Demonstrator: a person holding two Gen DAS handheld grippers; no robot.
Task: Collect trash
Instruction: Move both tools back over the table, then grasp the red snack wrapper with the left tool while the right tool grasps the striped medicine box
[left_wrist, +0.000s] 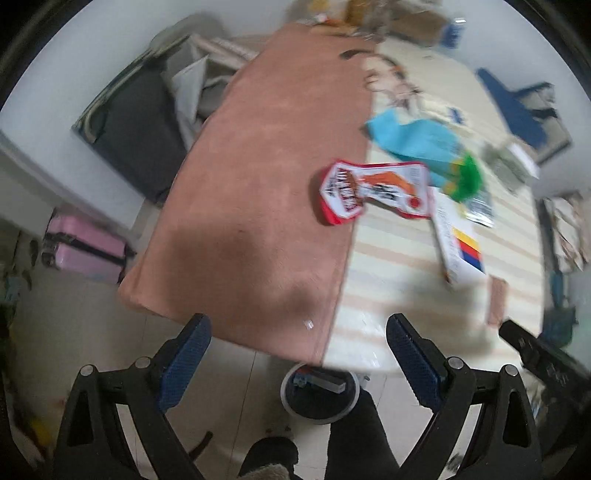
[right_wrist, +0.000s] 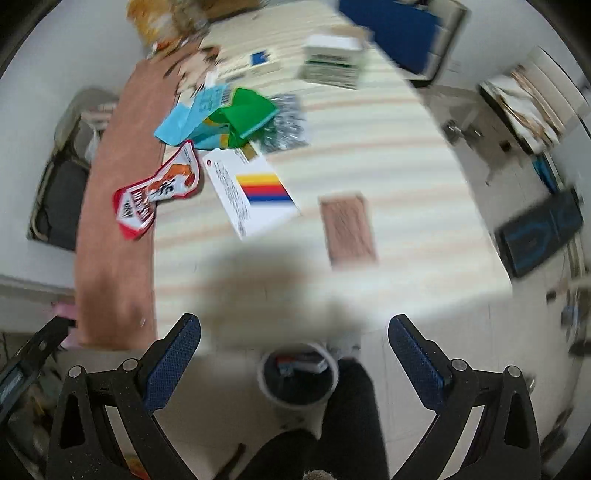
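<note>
The round bin on the floor below the table edge already holds a small box. The red-and-white snack wrapper lies flat on the table, straddling the pink cloth and striped cover, its long axis crossing that seam. Left gripper and right gripper both gape wide, holding nothing.

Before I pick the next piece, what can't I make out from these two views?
- Printed text on the red-and-white snack wrapper: motion blur, both views.
- Contents of the round white-rimmed bin on the floor: blurred, partly behind the table edge.
- Crinkled silver foil wrapper: partly under the green packet.
</note>
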